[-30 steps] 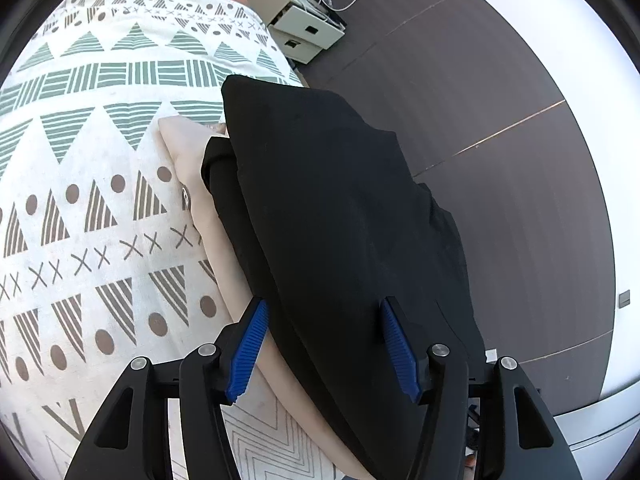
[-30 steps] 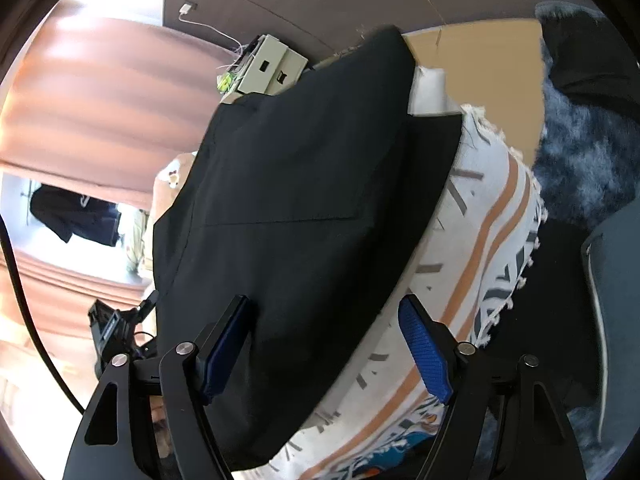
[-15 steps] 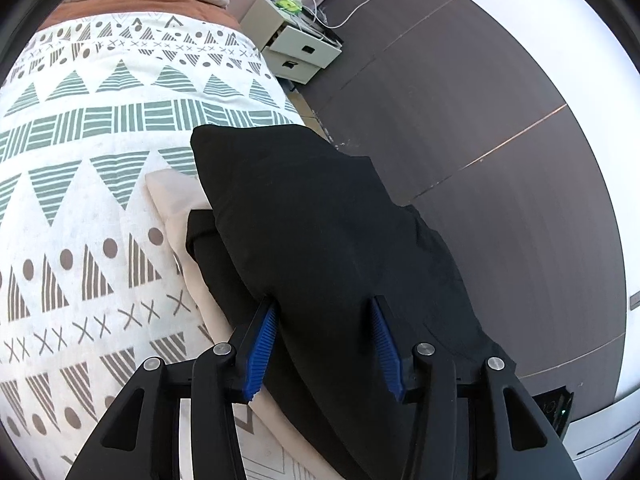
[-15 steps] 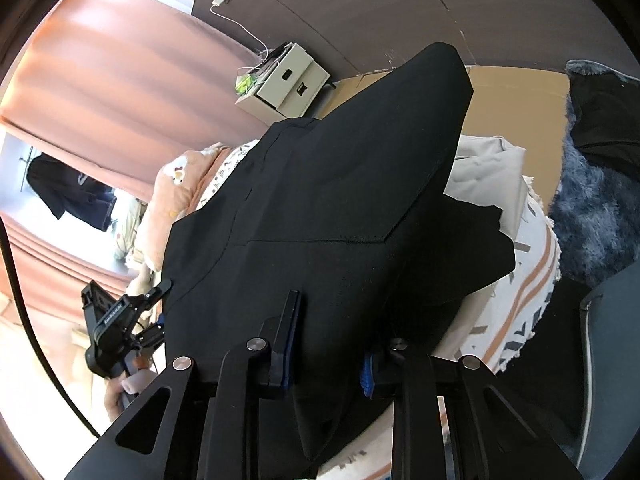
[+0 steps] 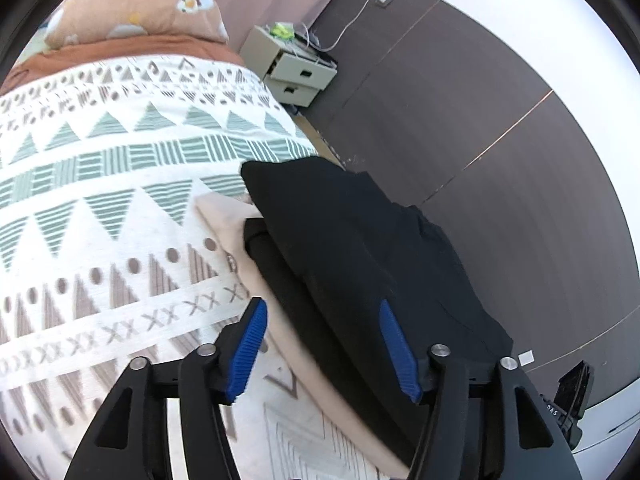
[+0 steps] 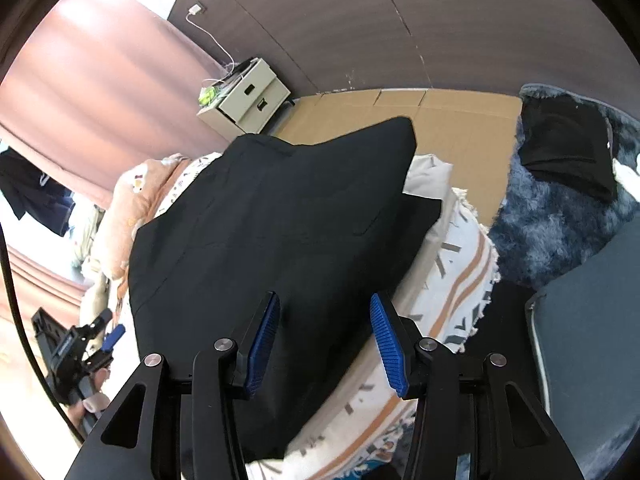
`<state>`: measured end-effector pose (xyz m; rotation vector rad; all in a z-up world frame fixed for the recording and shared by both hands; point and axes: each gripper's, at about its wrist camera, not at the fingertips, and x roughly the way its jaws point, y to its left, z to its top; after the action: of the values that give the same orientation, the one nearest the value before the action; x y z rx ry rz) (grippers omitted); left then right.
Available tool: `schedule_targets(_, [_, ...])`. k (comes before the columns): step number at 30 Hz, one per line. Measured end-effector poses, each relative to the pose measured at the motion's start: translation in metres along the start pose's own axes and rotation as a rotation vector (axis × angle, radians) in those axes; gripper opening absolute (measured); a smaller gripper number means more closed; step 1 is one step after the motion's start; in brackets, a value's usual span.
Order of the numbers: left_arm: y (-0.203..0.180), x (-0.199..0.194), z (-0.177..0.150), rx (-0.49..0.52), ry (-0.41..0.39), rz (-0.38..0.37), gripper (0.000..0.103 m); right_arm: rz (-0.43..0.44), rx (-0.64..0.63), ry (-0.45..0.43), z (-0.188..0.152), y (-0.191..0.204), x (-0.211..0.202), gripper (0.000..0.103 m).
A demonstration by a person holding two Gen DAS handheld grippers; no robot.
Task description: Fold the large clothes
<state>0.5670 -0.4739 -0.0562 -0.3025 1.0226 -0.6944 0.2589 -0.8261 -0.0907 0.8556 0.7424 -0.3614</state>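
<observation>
A folded black garment (image 5: 360, 248) lies on top of a beige garment (image 5: 228, 220) near the edge of the patterned bed cover (image 5: 100, 200). My left gripper (image 5: 322, 350) is open and empty, just above the near end of the stack. In the right wrist view the same black garment (image 6: 272, 216) lies flat on the bed, with the beige one (image 6: 428, 172) showing at its far side. My right gripper (image 6: 324, 344) is open above its near edge, holding nothing. The left gripper (image 6: 80, 344) also shows at the far left of that view.
A pale bedside cabinet (image 5: 292, 68) stands against the dark wall (image 5: 480, 120). A peach pillow (image 5: 136, 12) lies at the head of the bed. Cardboard (image 6: 440, 120) covers the floor beside the bed. A blue fluffy rug (image 6: 560, 224) carries another black garment (image 6: 568, 152).
Both grippers had closed on the black garment half a second ago; now both are open again and drawn back, and the garment lies flat on the stack.
</observation>
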Motion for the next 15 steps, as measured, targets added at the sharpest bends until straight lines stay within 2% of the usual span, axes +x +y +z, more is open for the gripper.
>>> schedule_targets(3, [-0.003,-0.028,-0.007,0.009,-0.018,-0.015,0.090,-0.022,-0.019,-0.005,-0.008,0.003,-0.015,0.050])
schedule_targets(4, [-0.005,-0.037,-0.010,0.013,-0.025,-0.013,0.093,-0.024,-0.021,-0.011,-0.011,0.005,-0.021,0.055])
schedule_targets(8, [-0.010,-0.076,-0.016,0.041,-0.051,0.001,0.093,-0.041,-0.026,-0.037,-0.025,0.010,-0.044,0.066])
schedule_targets(9, [-0.013,-0.084,-0.016,0.051,-0.057,0.004,0.096,-0.041,-0.028,-0.039,-0.028,0.012,-0.048,0.077])
schedule_targets(10, [-0.015,-0.095,-0.018,0.065,-0.068,0.005,0.100,-0.040,-0.032,-0.042,-0.031,0.014,-0.054,0.093])
schedule_targets(11, [-0.018,-0.106,-0.021,0.082,-0.084,0.001,0.103,-0.038,-0.036,-0.048,-0.034,0.017,-0.059,0.098])
schedule_targets(12, [-0.020,-0.115,-0.025,0.100,-0.097,-0.002,0.103,-0.035,-0.039,-0.060,-0.037,0.020,-0.066,0.102])
schedule_targets(15, [-0.023,-0.143,-0.036,0.145,-0.134,0.013,0.103,-0.018,-0.048,-0.098,-0.046,0.029,-0.084,0.102])
